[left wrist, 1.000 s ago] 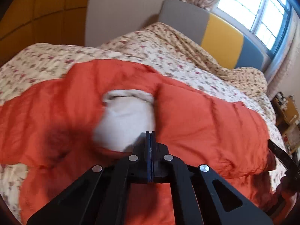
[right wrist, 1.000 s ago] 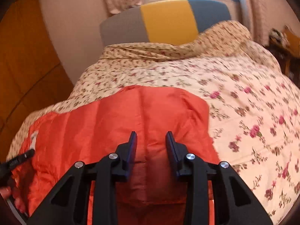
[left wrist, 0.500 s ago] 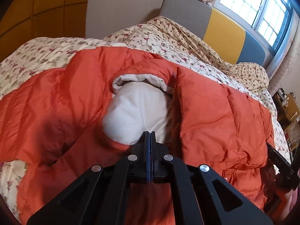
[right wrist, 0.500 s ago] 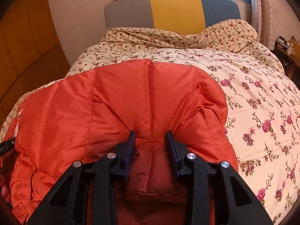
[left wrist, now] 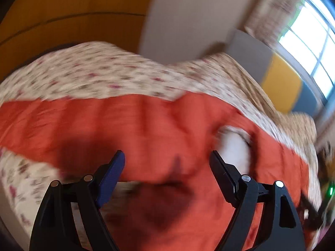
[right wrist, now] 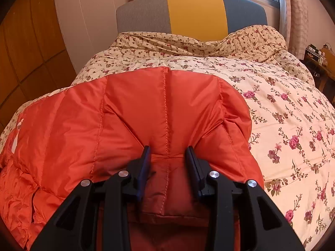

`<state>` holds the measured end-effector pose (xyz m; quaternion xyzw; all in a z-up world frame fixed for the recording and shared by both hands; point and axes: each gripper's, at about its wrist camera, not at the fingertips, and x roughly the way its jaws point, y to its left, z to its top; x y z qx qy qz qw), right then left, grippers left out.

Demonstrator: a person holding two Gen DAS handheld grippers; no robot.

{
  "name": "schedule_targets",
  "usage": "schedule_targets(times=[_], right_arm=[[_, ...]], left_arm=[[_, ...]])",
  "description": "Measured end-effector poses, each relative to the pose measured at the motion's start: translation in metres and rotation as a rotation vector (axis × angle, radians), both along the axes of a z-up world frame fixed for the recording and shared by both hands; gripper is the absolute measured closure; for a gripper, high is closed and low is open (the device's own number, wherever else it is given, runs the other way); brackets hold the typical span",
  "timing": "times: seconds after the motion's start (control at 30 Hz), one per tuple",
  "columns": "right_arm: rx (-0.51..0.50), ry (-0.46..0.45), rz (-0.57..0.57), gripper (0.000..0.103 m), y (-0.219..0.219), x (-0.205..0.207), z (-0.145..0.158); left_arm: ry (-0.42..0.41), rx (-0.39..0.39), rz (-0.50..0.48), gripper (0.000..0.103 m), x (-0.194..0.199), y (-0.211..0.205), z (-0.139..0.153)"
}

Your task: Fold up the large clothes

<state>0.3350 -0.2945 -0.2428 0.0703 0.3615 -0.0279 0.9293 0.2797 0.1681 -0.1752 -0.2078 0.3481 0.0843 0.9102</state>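
Two black tongs work an orange jacket (left wrist: 159, 125) spread on the flowered bed (left wrist: 94, 73). Left wrist view, blurred: left tongs (left wrist: 167, 159) are opening above it, nothing between them. Right wrist view: right tongs (right wrist: 167, 150) pinch a thick fold of jacket (right wrist: 146, 108).

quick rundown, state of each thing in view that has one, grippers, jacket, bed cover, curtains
left gripper: jaws opening, wide apart, nothing between the pads
right gripper: clamped on a thick fold of the jacket
orange puffer jacket: lying on the bed, partly folded, white lining showing
floral bed cover: spread out, rumpled near the headboard
curtains: drawn aside
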Motion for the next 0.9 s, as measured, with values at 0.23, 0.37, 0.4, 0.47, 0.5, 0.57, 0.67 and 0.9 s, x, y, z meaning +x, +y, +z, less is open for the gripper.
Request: schedule_targets(times=[0.23, 0.37, 0.4, 0.47, 0.5, 0.57, 0.67, 0.9], right_arm=[[0.000, 0.001, -0.001, 0.068, 0.001, 0.000, 0.000], [-0.003, 0.001, -0.002, 0.067, 0.001, -0.001, 0.001], [-0.003, 0.000, -0.003, 0.067, 0.001, -0.001, 0.001], [-0.003, 0.001, -0.003, 0.067, 0.001, -0.001, 0.001], [-0.003, 0.001, -0.003, 0.067, 0.001, -0.001, 0.001], [-0.003, 0.001, -0.003, 0.066, 0.001, -0.001, 0.001], [-0.003, 0.000, -0.003, 0.066, 0.001, -0.001, 0.001], [0.000, 0.000, -0.002, 0.066, 0.000, -0.001, 0.001]], left_arm=[[0.008, -0.093, 0.329, 0.021, -0.052, 0.102, -0.017], [0.023, -0.161, 0.487, 0.021, -0.079, 0.150, -0.034], [0.030, -0.195, 0.520, 0.021, -0.085, 0.160, -0.040], [0.015, -0.283, 0.573, 0.030, -0.095, 0.180, -0.051], [-0.013, -0.304, 0.581, 0.030, -0.098, 0.186, -0.052], [-0.029, -0.293, 0.579, 0.036, -0.094, 0.191, -0.049], [-0.016, -0.286, 0.564, 0.058, -0.077, 0.198, -0.052], [-0.065, -0.104, 0.550, 0.089, -0.060, 0.169, -0.021]])
